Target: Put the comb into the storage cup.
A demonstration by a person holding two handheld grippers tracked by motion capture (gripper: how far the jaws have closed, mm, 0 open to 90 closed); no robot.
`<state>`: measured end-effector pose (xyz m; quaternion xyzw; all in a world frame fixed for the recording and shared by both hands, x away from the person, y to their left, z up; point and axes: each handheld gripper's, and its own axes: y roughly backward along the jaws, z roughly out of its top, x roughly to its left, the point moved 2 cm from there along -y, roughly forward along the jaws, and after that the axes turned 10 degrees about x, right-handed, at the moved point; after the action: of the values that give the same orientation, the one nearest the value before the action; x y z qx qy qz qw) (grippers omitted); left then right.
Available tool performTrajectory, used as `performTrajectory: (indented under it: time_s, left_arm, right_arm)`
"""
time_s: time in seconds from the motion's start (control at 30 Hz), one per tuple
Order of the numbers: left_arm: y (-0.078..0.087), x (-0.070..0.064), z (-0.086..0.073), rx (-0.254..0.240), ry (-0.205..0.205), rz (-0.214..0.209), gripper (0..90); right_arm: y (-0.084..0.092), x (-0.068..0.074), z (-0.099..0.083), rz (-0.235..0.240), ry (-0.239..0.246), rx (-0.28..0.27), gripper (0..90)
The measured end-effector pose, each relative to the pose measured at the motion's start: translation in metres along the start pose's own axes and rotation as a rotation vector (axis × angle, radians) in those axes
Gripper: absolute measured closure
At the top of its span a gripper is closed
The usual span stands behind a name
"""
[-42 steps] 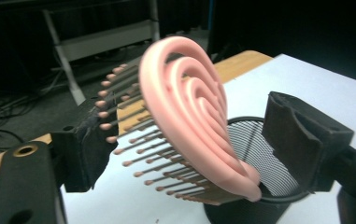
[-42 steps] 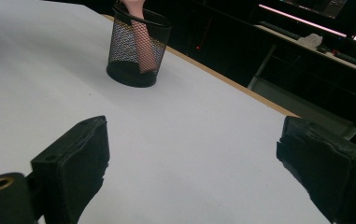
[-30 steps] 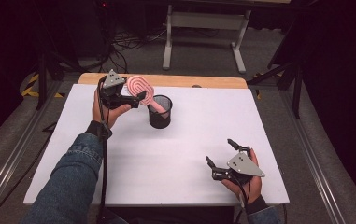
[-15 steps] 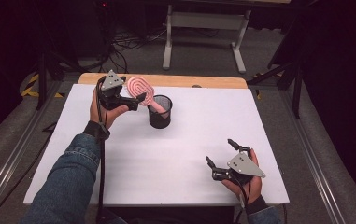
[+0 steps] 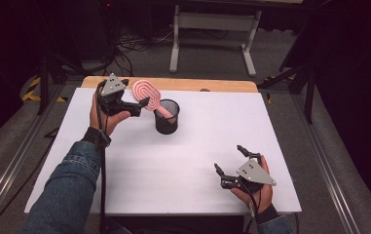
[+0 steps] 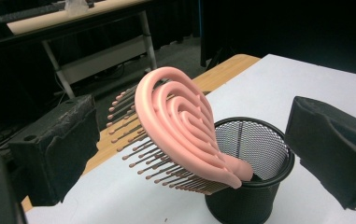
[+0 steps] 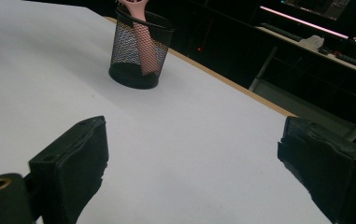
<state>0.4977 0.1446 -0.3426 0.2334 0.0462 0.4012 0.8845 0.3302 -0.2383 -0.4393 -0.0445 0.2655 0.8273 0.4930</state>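
Fingers (image 6: 54, 149) of the left gripper (image 5: 133, 104) stand spread on either side of the pink hairbrush (image 6: 180, 135), touching neither face, so the brush looks released. It stands handle-down in the black mesh cup (image 5: 167, 117) at the far left of the white tabletop (image 5: 173, 161), its head leaning out over the rim toward that gripper. The step appears to be the drop-off, nearly finished; next the left hand should back straight away without clipping the bristles and tipping the cup. At near right, the right gripper (image 5: 231, 165) rests with fingers parted, holding nothing.
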Motion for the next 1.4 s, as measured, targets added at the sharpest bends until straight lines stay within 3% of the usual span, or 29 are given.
performTrajectory:
  time_s: [0.63, 1.4]
  left_arm:
    - [0.021, -0.009, 0.001, -0.031, -0.092, 0.024, 5.8]
    - [0.04, -0.02, -0.004, -0.069, -0.134, 0.013, 6.1]
  right_arm:
    - [0.0, 0.0, 0.0, -0.007, 0.0, -0.002, 8.6]
    - [0.0, 0.0, 0.0, -0.018, -0.002, 0.005, 8.6]
